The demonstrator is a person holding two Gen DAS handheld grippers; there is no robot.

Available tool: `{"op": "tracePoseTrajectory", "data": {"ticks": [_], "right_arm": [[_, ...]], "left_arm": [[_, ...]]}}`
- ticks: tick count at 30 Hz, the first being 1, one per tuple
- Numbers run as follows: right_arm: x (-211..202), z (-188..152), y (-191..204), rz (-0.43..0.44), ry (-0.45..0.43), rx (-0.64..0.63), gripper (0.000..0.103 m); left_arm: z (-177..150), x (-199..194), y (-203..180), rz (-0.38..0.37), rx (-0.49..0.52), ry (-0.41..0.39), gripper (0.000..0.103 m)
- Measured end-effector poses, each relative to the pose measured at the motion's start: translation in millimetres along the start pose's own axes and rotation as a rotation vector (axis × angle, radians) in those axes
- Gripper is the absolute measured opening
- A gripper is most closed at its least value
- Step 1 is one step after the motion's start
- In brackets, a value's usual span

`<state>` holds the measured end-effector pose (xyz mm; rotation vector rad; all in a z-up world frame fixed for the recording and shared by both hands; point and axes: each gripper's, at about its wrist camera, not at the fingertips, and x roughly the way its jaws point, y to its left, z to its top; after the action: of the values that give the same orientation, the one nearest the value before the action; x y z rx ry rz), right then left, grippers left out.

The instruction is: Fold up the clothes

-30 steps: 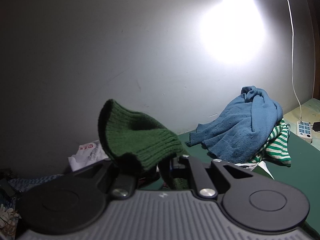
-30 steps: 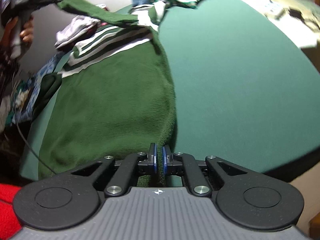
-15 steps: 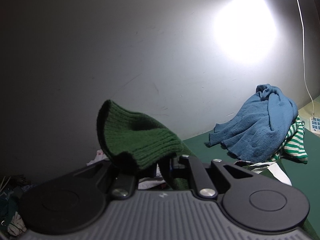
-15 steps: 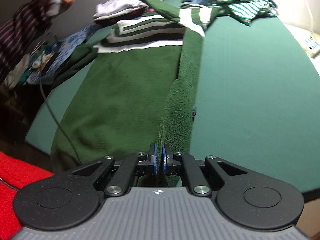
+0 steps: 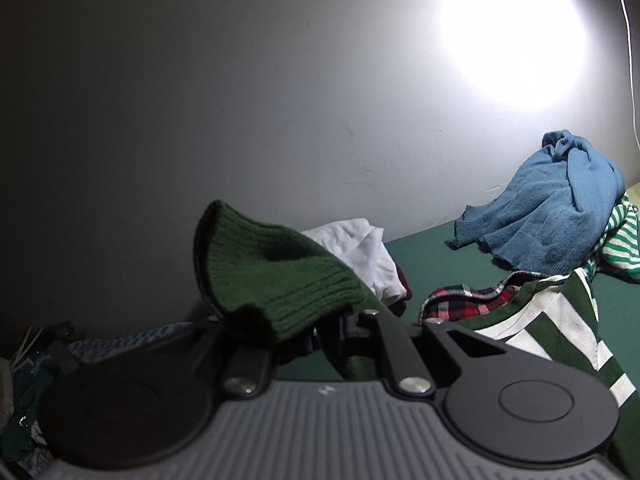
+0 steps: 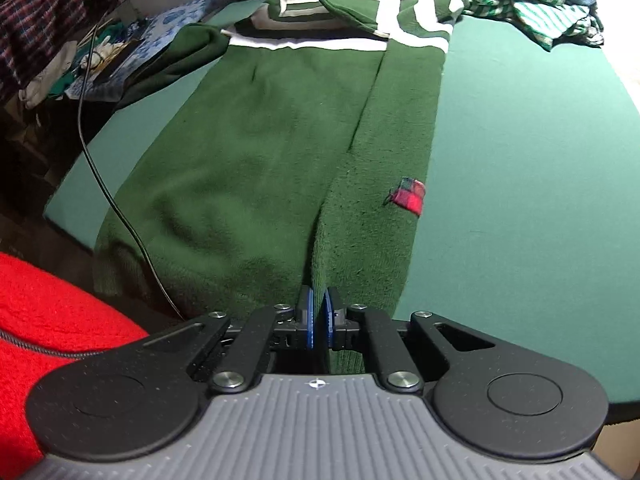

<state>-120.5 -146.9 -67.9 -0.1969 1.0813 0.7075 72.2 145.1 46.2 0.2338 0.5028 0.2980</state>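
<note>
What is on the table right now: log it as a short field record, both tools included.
surface: green felt table
main garment: dark green knitted sweater with white stripes, spread lengthwise
right tool: shut on the sweater's hem fold
left tool: shut on the sweater's ribbed cuff
far pile: blue knitted sweater on a green-and-white striped shirt
patch: red plaid tag on the sweater

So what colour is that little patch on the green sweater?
Red and dark plaid; the patch on the green sweater shows best in the right wrist view.
</note>
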Motion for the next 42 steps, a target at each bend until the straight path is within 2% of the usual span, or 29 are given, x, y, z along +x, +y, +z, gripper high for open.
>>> {"op": "tracePoseTrajectory", "data": {"ticks": [4, 6, 8, 13, 19, 22, 25, 27, 29, 31, 34, 42], "right_arm": [[-3, -3, -3, 0.044, -0.01, 0.017, 0.021], [-14, -6, -8, 0.066, -0.033, 0.035, 0.021], [-23, -9, -13, 0.041, -0.043, 0.036, 0.021], [-26, -18, -19, 0.005, -0.007, 0.055, 0.02], [-9, -21, -12, 0.048, 0.032, 0.08, 0.019], [-5, -22, -9, 0.103, 0.052, 0.092, 0.019], [-5, -19, -2, 0.12, 0.084, 0.039, 0.019], [-16, -11, -9, 0.126, 0.038, 0.057, 0.019], [-26, 2, -23, 0.14, -0.032, 0.127, 0.019], [-21, 15, -31, 0.11, -0.072, 0.162, 0.021], [0, 29, -31, 0.053, -0.08, 0.145, 0.021], [9, 72, -46, 0.027, -0.105, 0.088, 0.021]], "left_arm": [[-10, 4, 4, 0.012, -0.005, 0.025, 0.01], [-13, 4, 6, 0.013, -0.005, 0.028, 0.01], [-15, 4, 5, 0.011, -0.003, 0.027, 0.01], [-21, 5, 0, 0.01, 0.008, 0.035, 0.01], [-27, 6, 1, 0.022, 0.013, 0.049, 0.011], [-29, 10, 5, 0.025, -0.001, 0.061, 0.011], [-29, 8, 6, 0.015, -0.002, 0.057, 0.011], [-29, 7, 4, 0.013, 0.004, 0.05, 0.011], [-29, 6, 2, 0.011, 0.001, 0.047, 0.011], [-28, 6, 3, 0.012, -0.011, 0.046, 0.011], [-26, 2, 6, 0.012, -0.026, 0.041, 0.011], [-31, -9, 15, 0.021, -0.079, 0.035, 0.011]]}}
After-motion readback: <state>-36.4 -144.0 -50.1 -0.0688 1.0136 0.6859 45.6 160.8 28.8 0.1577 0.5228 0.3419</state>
